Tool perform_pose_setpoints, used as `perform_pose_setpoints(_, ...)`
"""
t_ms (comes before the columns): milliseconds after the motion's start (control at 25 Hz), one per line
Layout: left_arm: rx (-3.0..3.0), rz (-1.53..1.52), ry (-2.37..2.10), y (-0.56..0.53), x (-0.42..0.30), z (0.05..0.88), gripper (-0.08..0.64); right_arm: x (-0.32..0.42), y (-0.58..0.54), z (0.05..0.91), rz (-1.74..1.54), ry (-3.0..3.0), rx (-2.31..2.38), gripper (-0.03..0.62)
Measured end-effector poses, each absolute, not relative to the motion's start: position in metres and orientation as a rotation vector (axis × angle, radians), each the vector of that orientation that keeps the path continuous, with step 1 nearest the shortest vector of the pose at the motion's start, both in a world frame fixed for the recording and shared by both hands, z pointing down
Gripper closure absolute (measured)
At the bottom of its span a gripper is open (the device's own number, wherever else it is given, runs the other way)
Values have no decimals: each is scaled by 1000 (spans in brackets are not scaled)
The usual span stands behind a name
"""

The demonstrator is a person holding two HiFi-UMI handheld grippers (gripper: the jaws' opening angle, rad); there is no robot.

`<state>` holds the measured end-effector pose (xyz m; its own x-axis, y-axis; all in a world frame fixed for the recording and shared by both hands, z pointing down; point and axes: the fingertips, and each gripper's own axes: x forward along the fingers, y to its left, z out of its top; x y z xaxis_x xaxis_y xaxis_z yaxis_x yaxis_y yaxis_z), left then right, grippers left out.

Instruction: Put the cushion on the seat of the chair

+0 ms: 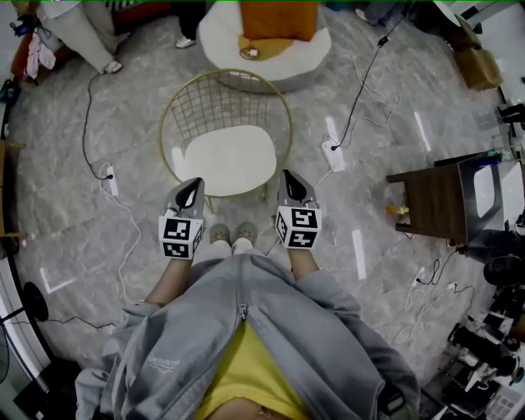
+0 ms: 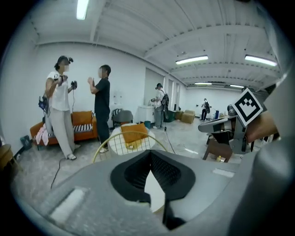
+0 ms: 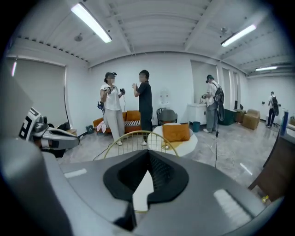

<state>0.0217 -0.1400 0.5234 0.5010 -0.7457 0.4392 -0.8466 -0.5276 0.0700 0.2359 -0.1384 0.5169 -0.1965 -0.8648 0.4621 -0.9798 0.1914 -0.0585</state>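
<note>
In the head view a gold wire chair (image 1: 223, 98) stands in front of me, and a white cushion (image 1: 230, 160) lies flat on its seat. My left gripper (image 1: 191, 191) and right gripper (image 1: 294, 182) hover side by side above the cushion's near edge. Both are shut with nothing in them. In the left gripper view the left gripper (image 2: 150, 154) has its jaws closed, and the chair back (image 2: 124, 143) shows beyond it. The right gripper (image 3: 148, 156) is closed the same way in its own view, with the chair back (image 3: 138, 138) behind and a sliver of cushion (image 3: 140, 191) below.
A round white pouf (image 1: 308, 53) carrying an orange pillow (image 1: 279, 18) sits behind the chair. Power strips and cables (image 1: 332, 153) lie on the marble floor on both sides. A dark wooden table (image 1: 435, 201) stands at the right. Two people (image 2: 99, 106) stand by an orange sofa (image 2: 85, 120).
</note>
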Motion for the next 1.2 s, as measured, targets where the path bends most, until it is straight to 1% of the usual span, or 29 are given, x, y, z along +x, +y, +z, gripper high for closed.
perform_pose_setpoints(320, 2601, 278, -1503, -165, 30, 399, 552, 222, -152, 382, 104, -2317, 1836, 592)
perform_pose_setpoints(560, 2634, 108, -1589, -164, 19, 330, 554, 195, -146, 318, -50, -2425, 1834, 592)
perform_pose_setpoints(840, 2655, 66, -1593, -153, 15, 314, 554, 177, -136, 310, -35, -2474, 1798, 594)
perform_pose_setpoints(1200, 2670, 51, -1589, -149, 13, 315, 554, 178, -133, 313, -31, -2484, 1785, 594)
